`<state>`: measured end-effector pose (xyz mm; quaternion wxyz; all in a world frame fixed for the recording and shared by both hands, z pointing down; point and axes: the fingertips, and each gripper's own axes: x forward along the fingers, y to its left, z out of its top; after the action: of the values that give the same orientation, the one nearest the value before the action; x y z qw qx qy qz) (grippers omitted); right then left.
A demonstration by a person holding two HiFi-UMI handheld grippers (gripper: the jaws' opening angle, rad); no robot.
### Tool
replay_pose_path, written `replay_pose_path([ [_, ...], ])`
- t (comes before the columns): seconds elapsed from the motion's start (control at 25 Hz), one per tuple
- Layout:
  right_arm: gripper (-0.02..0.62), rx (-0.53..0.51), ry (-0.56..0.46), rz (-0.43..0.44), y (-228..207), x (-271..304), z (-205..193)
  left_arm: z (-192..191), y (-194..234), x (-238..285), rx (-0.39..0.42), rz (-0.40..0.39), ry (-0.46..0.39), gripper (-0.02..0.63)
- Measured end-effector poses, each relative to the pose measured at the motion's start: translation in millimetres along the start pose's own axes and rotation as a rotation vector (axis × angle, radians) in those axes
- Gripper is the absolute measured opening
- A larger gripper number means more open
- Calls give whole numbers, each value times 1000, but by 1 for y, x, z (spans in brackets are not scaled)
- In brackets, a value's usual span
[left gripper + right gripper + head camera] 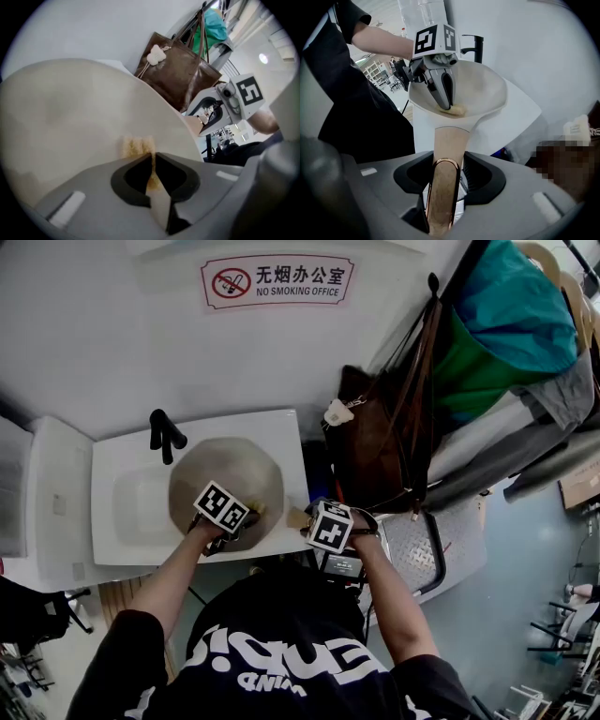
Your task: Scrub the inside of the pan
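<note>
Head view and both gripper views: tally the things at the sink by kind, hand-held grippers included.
Pan: 1
Sponge: 1
Tap: 1
Sink: 1
Hand-held gripper: 2, left and right
Total: 6

My left gripper [152,158] has the scrub pad [137,146] pinched between its jaws. The pad lies on the inner wall of the pan [70,122], just ahead of them. The pan sits in the sink [117,498], ahead of and to the left of my right gripper [446,161]. The pan's handle [443,187] runs back from the bowl and is clamped between that gripper's jaws. The faucet [166,434] stands behind the pan, beyond both sets of jaws. A bag [375,446] hangs to the right of the right jaws, past the pan's rim.
</note>
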<state>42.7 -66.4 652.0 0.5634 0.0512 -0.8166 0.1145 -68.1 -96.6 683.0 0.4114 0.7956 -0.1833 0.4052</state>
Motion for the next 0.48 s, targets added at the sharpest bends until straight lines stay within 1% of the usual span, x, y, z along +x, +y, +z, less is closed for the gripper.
replay_pose_path([
  [0.16, 193, -1, -6, -3, -1, 2, -1, 7, -1, -9, -40, 8, -94, 25],
  [0.48, 192, 7, -27, -10, -3, 17, -4, 28, -6, -36, -33, 56, -242, 25],
])
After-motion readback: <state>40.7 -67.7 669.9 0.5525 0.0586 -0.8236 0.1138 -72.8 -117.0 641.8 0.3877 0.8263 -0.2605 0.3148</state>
